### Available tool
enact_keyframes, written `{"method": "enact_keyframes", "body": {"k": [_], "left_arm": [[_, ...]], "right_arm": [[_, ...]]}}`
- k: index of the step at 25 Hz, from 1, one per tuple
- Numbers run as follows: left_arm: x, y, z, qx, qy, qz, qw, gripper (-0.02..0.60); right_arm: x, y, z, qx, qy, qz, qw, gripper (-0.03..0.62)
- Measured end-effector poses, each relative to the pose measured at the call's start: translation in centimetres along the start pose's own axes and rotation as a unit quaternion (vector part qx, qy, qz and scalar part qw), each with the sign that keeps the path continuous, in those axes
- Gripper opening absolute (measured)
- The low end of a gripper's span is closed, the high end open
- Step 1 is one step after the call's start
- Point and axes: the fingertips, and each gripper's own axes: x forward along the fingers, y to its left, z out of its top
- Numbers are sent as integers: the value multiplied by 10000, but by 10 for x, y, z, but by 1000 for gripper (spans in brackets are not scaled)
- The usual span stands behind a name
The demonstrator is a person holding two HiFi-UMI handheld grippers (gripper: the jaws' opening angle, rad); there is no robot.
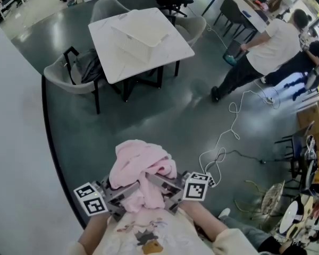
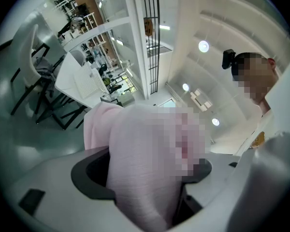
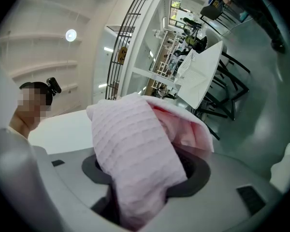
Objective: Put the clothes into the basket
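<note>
**Pink garment lifted; basket not in sight**

Nearest: the left gripper [image 1: 118, 194] and right gripper [image 1: 168, 191] meet close in front of the person's chest. Both are clamped on the same pink garment [image 1: 140, 168]. The cloth bunches above the jaws in a loose heap, well clear of the floor [image 1: 165, 110]. Each gripper view confirms its own grip. A thick fold of pink fabric runs down between the jaws and fills the gap, so the jaws stand fairly wide yet press on cloth.

Progress, as I judge it: pickup done, carry in hand, drop not done. No basket appears in any view, so it has yet to be found and reached. I cannot tell whether other clothes remain.

Further out, head view only:
- a white cable [image 1: 223, 142] loops across the grey floor
- beyond it stands a white table [image 1: 122, 70] with a grey chair [image 1: 61, 73] at its left
- a person in a white shirt [image 1: 274, 44] bends at far right

The right gripper view adds what the head view lacks: the cloth's waffle-like weave, a ceiling light [image 3: 70, 35] and a black railing [image 3: 130, 28] overhead.
</note>
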Motion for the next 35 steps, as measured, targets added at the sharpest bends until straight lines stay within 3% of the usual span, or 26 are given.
{"method": "enact_keyframes", "body": {"k": [11, 19, 24, 35], "left_arm": [[-2, 6, 0, -216, 41, -36, 9998, 368], [31, 30, 17, -341, 165, 148, 9992, 368], [66, 43, 49, -319, 194, 199, 9991, 368], [196, 64, 143, 44, 331, 179, 9993, 368]], "right_arm": [[4, -1, 0, -34, 19, -172, 9998, 268], [11, -32, 32, 259, -1, -202, 9995, 268], [23, -44, 80, 245, 22, -59, 9997, 268], [33, -79, 236, 109, -261, 127, 9995, 268]]}}
